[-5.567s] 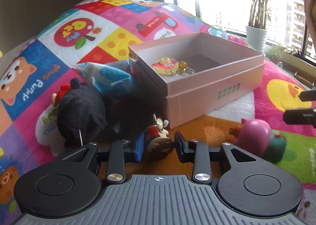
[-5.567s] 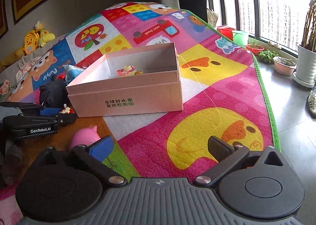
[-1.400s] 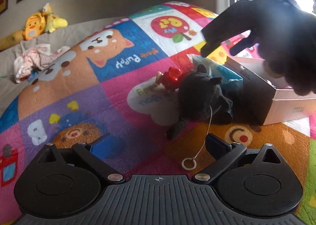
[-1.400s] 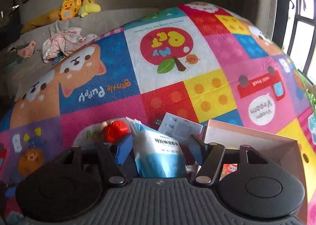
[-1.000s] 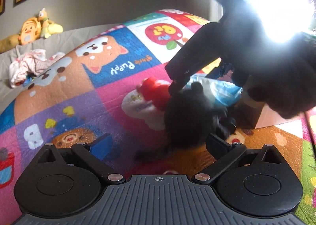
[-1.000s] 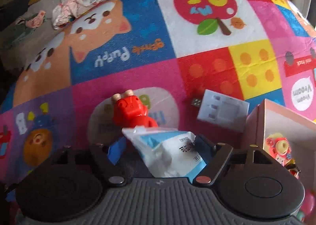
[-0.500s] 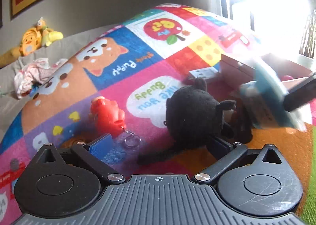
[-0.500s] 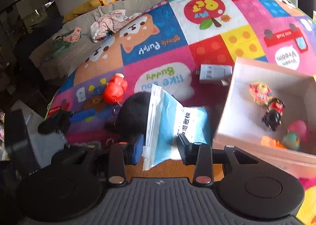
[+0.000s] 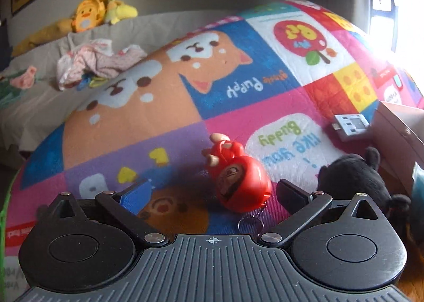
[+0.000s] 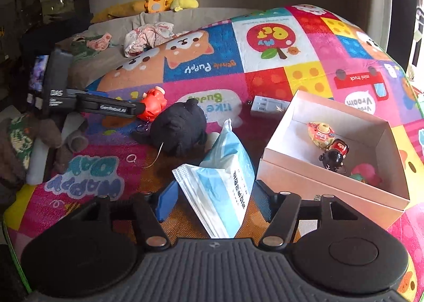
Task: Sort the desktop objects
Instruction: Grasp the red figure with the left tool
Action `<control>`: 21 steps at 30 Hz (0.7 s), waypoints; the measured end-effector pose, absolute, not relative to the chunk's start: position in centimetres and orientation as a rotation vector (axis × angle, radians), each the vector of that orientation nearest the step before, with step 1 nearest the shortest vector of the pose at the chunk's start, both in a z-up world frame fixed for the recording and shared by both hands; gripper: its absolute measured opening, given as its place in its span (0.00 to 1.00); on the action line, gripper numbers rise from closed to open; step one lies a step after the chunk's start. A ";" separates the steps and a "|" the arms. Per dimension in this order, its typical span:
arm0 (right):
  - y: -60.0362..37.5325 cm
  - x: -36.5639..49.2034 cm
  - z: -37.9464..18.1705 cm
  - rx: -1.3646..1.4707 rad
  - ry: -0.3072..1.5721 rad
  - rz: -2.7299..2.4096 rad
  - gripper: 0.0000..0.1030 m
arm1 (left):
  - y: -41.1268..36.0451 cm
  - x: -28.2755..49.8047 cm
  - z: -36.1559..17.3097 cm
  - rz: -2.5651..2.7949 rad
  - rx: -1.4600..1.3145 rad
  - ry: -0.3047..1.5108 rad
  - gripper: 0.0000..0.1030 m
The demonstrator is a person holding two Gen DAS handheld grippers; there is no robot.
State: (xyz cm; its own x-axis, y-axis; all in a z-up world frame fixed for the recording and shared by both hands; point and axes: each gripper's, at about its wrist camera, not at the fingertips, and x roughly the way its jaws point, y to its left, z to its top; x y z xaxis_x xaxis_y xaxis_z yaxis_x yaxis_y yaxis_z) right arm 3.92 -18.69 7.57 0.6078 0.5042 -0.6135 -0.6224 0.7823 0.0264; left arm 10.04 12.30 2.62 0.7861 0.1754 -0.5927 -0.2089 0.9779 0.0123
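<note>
Both wrist fisheyes low, angled down over play mat [image 9: 238, 106], sharing red keychain toy [image 9: 238, 182], black plush [image 10: 180, 129]

Left tool [image 9: 212, 192] agape; right tool [image 10: 212, 198] jaws opening.

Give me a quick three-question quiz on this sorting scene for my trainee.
1. True or false: the pink box is empty.
2. Which item lies between the fingers of the left gripper? A) black plush toy B) red keychain figure C) white adapter
3. What is between the fingers of the right gripper, whose jaws are opening?

Key:
1. False; several small toys lie in it.
2. B, the red keychain figure, not yet pinched.
3. The blue-and-white packet.
</note>
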 end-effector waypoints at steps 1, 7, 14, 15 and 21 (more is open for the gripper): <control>-18.8 3.7 7.7 -0.198 0.632 0.651 0.69 | 12.5 11.1 2.2 0.198 -0.069 0.648 0.99; -16.5 2.7 7.2 -0.382 0.494 0.573 0.77 | 11.5 15.0 0.3 0.196 -0.003 0.701 0.64; -12.6 5.2 3.9 -0.353 0.563 0.600 0.94 | 10.7 11.2 1.9 0.132 0.034 0.637 0.53; -12.4 5.6 3.7 -0.330 0.570 0.595 0.95 | 10.6 10.0 2.7 0.109 0.023 0.614 0.53; -14.3 8.6 3.2 -0.068 0.785 0.705 0.70 | 6.6 3.1 8.7 -0.113 0.039 0.437 0.53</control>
